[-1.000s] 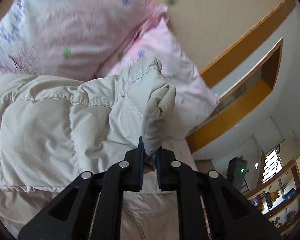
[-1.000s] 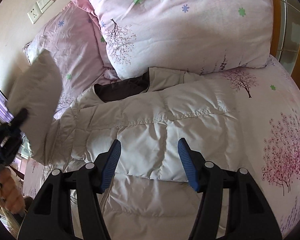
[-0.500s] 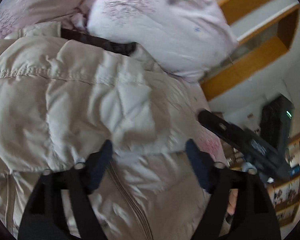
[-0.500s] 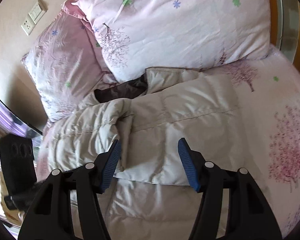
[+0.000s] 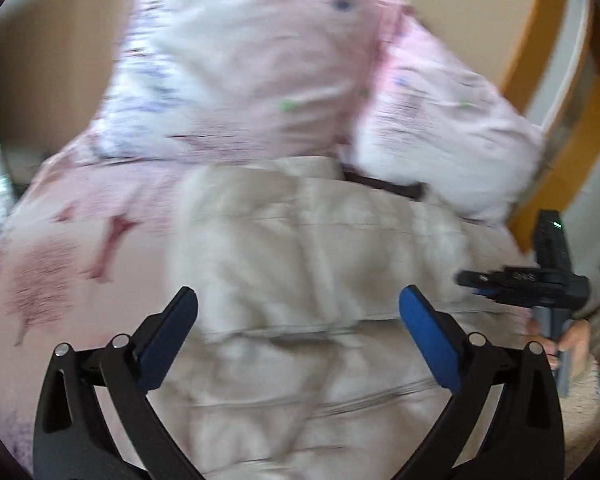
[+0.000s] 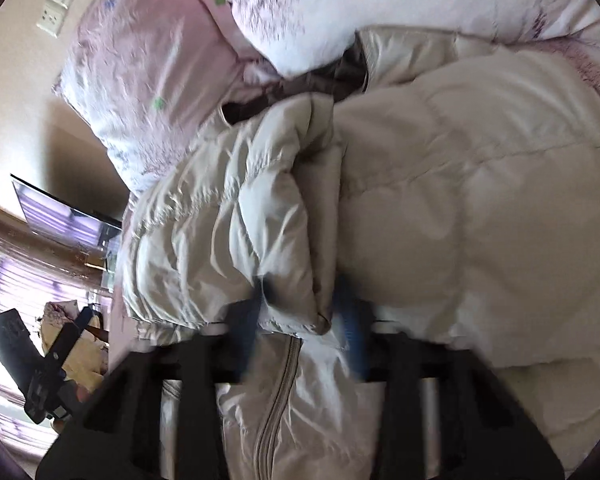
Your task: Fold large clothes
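A beige puffer jacket lies on the pink bed, collar toward the pillows, with both sleeves folded across its front. My left gripper is open and empty, hovering above the jacket's middle. In the right wrist view the jacket fills the frame, and the folded left sleeve lies over the zipper. My right gripper is blurred; its blue pads sit on either side of the sleeve cuff, narrower than before. The right gripper also shows in the left wrist view.
Two pink flowered pillows rest against the wall behind the jacket. A wooden headboard frame stands at the right. A window and a screen lie beyond the bed's left edge. Pink sheet shows left of the jacket.
My left gripper let go of the sleeve, opened wide and pulled back over the jacket. My right gripper dropped down to the folded sleeve's cuff and its jaws narrowed around it.
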The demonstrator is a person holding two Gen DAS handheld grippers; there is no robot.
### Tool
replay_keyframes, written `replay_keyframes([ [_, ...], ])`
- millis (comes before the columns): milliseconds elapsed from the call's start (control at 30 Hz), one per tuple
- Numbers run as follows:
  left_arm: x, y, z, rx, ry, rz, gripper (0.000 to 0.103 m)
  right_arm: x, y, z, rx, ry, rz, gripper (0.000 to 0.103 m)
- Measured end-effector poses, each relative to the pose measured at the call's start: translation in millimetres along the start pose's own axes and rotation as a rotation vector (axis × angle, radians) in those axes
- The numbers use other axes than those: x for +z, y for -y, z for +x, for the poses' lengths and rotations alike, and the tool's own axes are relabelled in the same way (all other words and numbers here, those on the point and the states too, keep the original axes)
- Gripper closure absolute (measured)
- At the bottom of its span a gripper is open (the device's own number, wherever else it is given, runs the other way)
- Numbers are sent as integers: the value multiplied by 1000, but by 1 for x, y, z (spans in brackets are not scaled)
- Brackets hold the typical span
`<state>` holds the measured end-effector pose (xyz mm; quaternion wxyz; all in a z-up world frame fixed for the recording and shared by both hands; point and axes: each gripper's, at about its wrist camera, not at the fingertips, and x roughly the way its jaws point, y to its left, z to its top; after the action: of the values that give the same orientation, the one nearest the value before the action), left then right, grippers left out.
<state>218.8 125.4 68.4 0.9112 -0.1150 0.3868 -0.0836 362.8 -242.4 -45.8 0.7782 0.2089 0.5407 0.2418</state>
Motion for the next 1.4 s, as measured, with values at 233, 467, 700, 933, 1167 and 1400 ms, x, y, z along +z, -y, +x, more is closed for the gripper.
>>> replay_keyframes([
  [233, -25, -60, -2, 158, -42, -24, 2, -27, -16, -36, -15, 147, -40, 92],
  [467, -43, -79, 7, 272, -73, 0, 2, -37, 19, -16, -138, 66, 38, 84],
  [700, -65, -90, -14, 270, 15, 27, 2, -43, -8, -67, -227, 271, -91, 68],
  [933, -74, -106, -10, 239, -57, -55, 2, -28, -28, -26, -211, 134, -178, 79],
  [1167, -84, -111, -13, 205, -81, -68, 2, -7, 11, 14, -194, -25, -33, 91],
  [1400, -103, -114, -23, 73, -96, -65, 2, -46, 12, -69, -40, 111, -132, 27],
])
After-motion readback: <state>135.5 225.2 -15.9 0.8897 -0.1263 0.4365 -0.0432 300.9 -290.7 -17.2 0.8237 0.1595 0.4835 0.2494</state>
